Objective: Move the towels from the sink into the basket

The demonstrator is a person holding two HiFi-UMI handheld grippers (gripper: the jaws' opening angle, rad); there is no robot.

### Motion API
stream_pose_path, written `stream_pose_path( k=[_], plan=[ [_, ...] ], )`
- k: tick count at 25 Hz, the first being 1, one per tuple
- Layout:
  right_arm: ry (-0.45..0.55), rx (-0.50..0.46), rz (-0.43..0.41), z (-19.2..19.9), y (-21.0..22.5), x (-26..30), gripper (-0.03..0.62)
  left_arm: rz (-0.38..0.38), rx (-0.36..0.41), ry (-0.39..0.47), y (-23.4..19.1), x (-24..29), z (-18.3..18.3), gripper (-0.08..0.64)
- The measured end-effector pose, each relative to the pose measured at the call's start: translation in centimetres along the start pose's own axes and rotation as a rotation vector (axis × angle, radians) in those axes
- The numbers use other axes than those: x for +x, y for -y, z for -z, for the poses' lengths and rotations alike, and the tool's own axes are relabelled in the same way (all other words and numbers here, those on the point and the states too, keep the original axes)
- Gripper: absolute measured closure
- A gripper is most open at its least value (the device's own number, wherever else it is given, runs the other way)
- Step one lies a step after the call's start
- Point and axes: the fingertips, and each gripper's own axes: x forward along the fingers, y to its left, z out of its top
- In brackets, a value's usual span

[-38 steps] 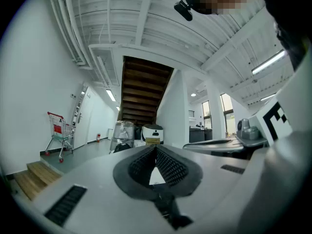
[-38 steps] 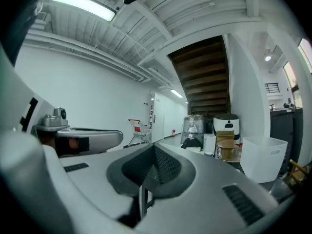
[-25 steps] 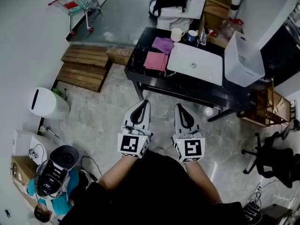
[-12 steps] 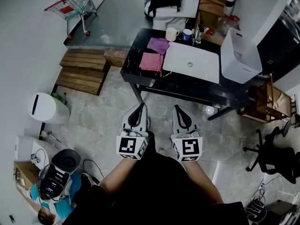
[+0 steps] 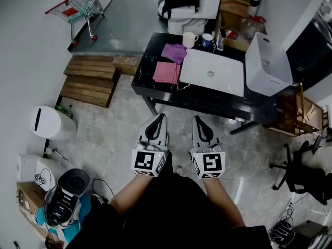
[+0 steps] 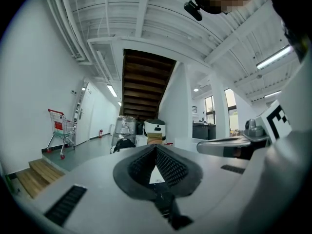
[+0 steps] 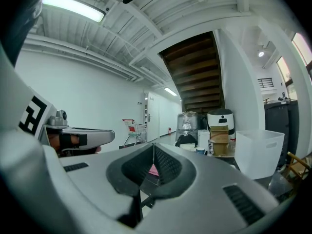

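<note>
The pink towel (image 5: 167, 72) and purple towel (image 5: 174, 52) lie flat on the black table (image 5: 207, 100), just left of the sink (image 5: 199, 69), far ahead of both tools. The left gripper (image 5: 158, 117), clenched and empty, is nearer them. The right gripper (image 5: 197, 120), likewise clenched, faces the sink. The basket (image 5: 267, 66) stands far right.

The sink (image 5: 223, 77) is showing a smooth, white, faintly shiny surface, set in a glossy black counter (image 5: 197, 100). Left of the sink, the pink towel (image 5: 166, 72) and the purple towel (image 5: 174, 52) are looking like soft matt cloth. Right of the sink, the basket (image 5: 262, 74) is showing matt white plastic. Farther left of the sink, steps (image 5: 91, 79) are showing bare wooden planks. The floor (image 5: 114, 123) in front of the sink is gleaming, possibly polished stone. The left gripper (image 5: 160, 117) and the right gripper (image 5: 199, 119) are showing matt white shells and ribbed black pads (image 6: 170, 168).
</note>
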Motion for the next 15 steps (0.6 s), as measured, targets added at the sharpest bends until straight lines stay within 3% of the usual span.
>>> stream_pose_path(
  k=[15],
  plan=[
    [-0.061,0.007,0.002,-0.6,2.8,15.3,0.574,0.028,-0.055,-0.033,-9.4,11.2,0.8,0.546]
  ],
)
